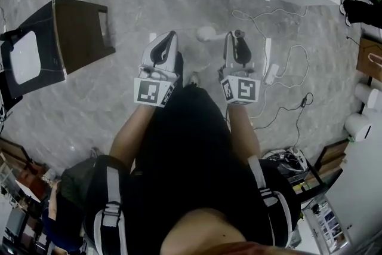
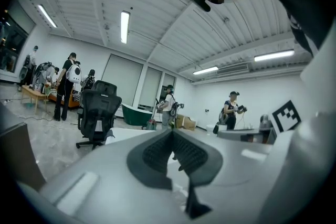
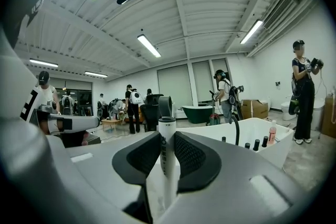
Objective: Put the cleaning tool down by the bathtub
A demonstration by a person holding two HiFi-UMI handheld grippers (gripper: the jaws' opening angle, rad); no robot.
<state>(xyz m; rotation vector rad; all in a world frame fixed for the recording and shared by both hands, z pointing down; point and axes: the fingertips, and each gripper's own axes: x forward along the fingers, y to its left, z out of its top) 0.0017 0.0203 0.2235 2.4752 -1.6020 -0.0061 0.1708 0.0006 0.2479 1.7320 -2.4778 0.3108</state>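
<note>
Right gripper view shows the right gripper (image 3: 167,138) clamped on the cleaning tool (image 3: 167,165), a slim white cylindrical handle with a grey loop at its top. The handle stands upright between the dark ribbed pads (image 3: 193,157), which press it from both sides. At 3 o'clock of the handle, and apart from it, lies the white rectangular bathtub (image 3: 262,152). Black taps (image 3: 237,134) and a pink bottle (image 3: 271,132) stand on its rim.

Left gripper view shows the left gripper (image 2: 172,139) with its jaws drawn together at the tips. Only a thin slit shows lower down, and nothing is held between them. A black office chair (image 2: 98,113) stands at 10 o'clock, and a dark green bathtub (image 2: 134,115) is farther back at 11 o'clock. People stand in the background.

Head view has both grippers side by side at centre, pointing toward 12 o'clock over a grey marbled floor (image 1: 119,98). The white bathtub spans 12 to 1 o'clock, well ahead of the jaw tips. A dark brown boxy wooden stand (image 1: 80,33) sits at 10 o'clock. A white cable with a power strip (image 1: 273,73) trails across the floor at 3 o'clock of the right gripper.
</note>
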